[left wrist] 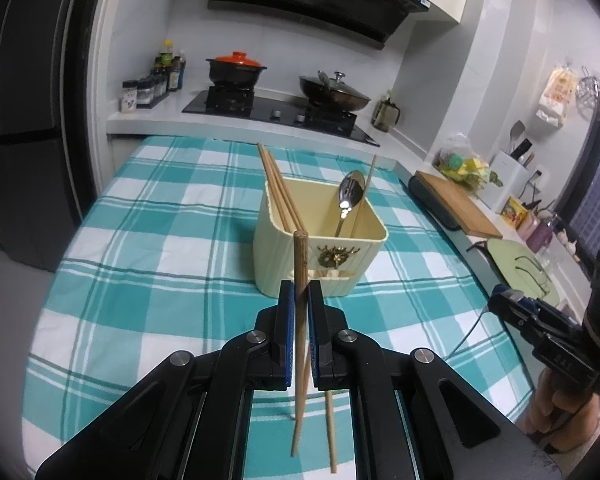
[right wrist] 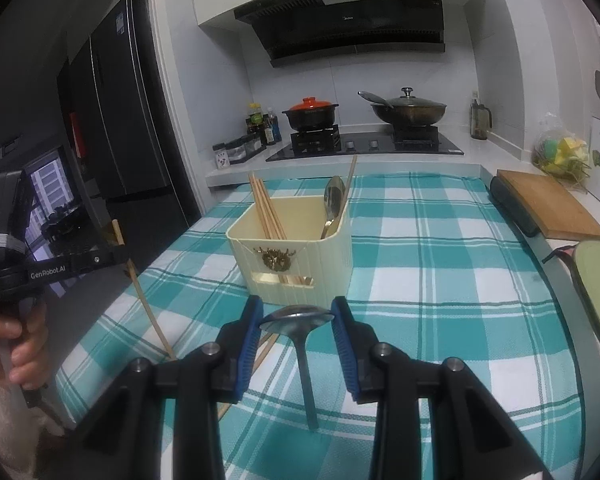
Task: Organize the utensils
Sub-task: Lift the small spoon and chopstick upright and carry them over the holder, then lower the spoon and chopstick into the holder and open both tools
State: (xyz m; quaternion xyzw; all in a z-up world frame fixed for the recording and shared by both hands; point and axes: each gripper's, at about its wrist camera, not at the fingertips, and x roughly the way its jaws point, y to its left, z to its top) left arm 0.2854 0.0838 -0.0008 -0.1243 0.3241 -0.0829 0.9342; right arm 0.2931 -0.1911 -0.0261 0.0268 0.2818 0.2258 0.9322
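A cream utensil box (left wrist: pixel 340 276) stands on the teal checked cloth (left wrist: pixel 160 240), with several chopsticks (left wrist: pixel 278 188) leaning in its left side and a spoon (left wrist: pixel 348 196) with one more chopstick in its right side. My left gripper (left wrist: pixel 300 288) is shut on a single wooden chopstick (left wrist: pixel 300 256), held nearly upright just in front of the box. My right gripper (right wrist: pixel 297 312) is shut on the bowl of a metal spoon (right wrist: pixel 296 318), whose handle hangs down toward the cloth. One loose chopstick (left wrist: pixel 329 420) lies on the cloth below the left gripper.
Behind the table is a hob (right wrist: pixel 364 146) with an orange-lidded pot (right wrist: pixel 310 114) and a lidded wok (right wrist: pixel 408 110), and sauce bottles (right wrist: pixel 260 124) to its left. A wooden cutting board (right wrist: pixel 548 208) and a green mat (right wrist: pixel 596 280) lie on the right. A dark fridge (right wrist: pixel 112 120) stands on the left.
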